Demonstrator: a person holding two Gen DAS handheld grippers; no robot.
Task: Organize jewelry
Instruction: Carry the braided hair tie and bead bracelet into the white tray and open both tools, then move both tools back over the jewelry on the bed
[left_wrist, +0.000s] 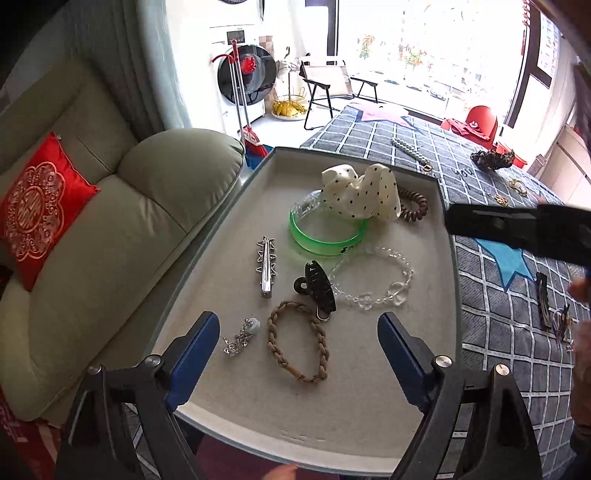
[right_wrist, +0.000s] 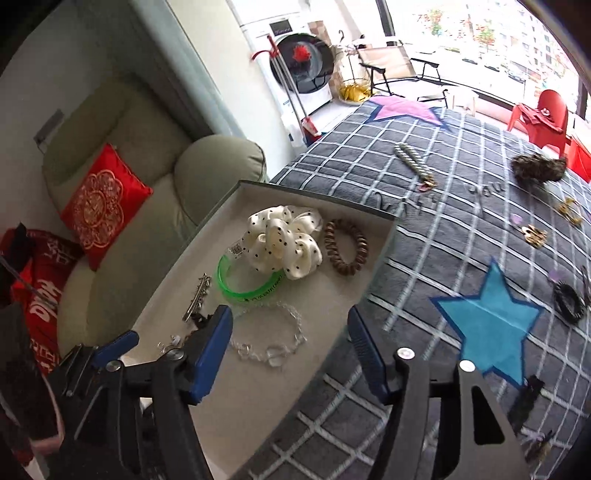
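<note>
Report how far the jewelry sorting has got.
Done: the grey tray holds the green plastic bangle and clear bead bracelet, among others. In hand: nothing; both tongs open. Left: the pearl strand and gold pieces on the checked quilt.

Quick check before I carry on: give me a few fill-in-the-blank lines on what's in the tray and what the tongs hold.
1. The plastic bangle in the tray is ____ in colour.
2. The polka-dot scrunchie lies partly on the ____.
3. Both the left tongs and right tongs stand ____, holding nothing.
4. The pearl strand lies on the ____, outside the tray.

Missing: green; bangle; open; bedspread
</note>
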